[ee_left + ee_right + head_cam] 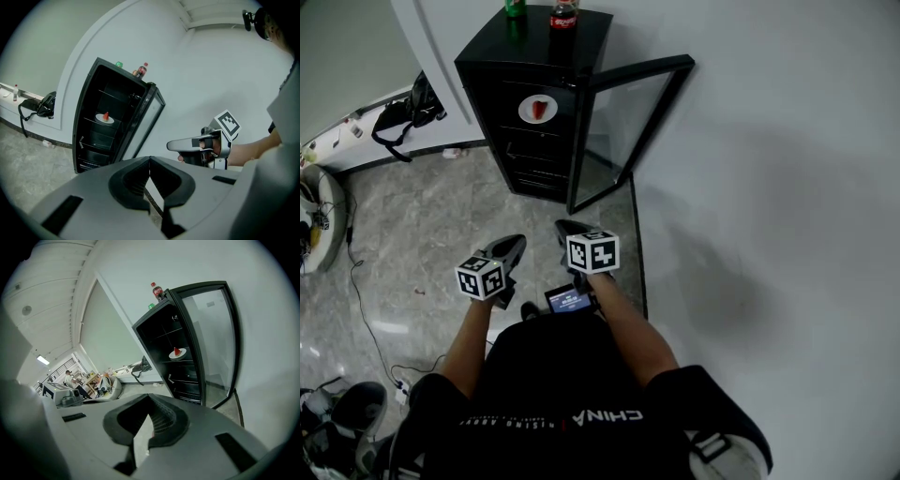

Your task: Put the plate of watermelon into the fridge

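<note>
from the head view we look down at a black fridge [492,98] by the white wall. its glass door [630,131] stands wide open to the right. the white plate [528,114] sits on a shelf near the top, inside the fridge, and the red watermelon [541,108] lies on it. a green bottle [515,7] and a red bottle [563,14] stand side by side on top of the fridge. a black bag [411,114] rests to the left of the fridge. the left tool [514,246] and the right tool [570,230] are held over the grey floor [422,225], well apart from the fridge, and both point toward it.

in the left gripper view, the left tool's two jaws are pressed together and there is nothing between them. past them we see the open fridge with the plate on its shelf. the right tool is on the right side, with a hand around its grip.

in the right gripper view, the right tool's jaws are also pressed together, with nothing between them. the fridge stands ahead with its door open, and the plate with the watermelon is on the upper shelf. the red bottle is on top.
</note>
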{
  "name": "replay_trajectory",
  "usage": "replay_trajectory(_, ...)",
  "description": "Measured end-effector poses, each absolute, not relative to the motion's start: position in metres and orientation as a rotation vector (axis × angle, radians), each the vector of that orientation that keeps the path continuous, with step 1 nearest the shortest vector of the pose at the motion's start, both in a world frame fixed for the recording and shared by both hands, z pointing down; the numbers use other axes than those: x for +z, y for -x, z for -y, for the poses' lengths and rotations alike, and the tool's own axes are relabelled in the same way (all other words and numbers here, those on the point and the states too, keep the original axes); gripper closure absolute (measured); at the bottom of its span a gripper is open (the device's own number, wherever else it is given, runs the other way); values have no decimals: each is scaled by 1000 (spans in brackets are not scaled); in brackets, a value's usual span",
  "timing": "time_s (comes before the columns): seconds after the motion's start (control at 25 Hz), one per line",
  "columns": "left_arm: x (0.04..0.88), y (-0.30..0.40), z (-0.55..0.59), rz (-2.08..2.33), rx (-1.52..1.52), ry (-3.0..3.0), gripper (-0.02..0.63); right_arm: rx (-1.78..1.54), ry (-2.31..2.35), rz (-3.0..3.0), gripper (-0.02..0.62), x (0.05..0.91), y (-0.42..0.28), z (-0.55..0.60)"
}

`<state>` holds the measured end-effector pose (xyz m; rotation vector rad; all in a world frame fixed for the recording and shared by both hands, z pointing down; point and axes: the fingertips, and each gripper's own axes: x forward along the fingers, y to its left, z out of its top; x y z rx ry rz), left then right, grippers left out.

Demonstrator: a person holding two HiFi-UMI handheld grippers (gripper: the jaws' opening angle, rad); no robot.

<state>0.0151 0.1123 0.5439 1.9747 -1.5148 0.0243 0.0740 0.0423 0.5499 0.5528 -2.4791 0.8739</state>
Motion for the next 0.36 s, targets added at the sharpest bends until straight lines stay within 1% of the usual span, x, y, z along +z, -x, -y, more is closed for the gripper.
replay_trajectory(0.36, 541, -18, -114, 1510, 27, -1993, 594, 867, -555, 2479, 581, 547, -76, -46)
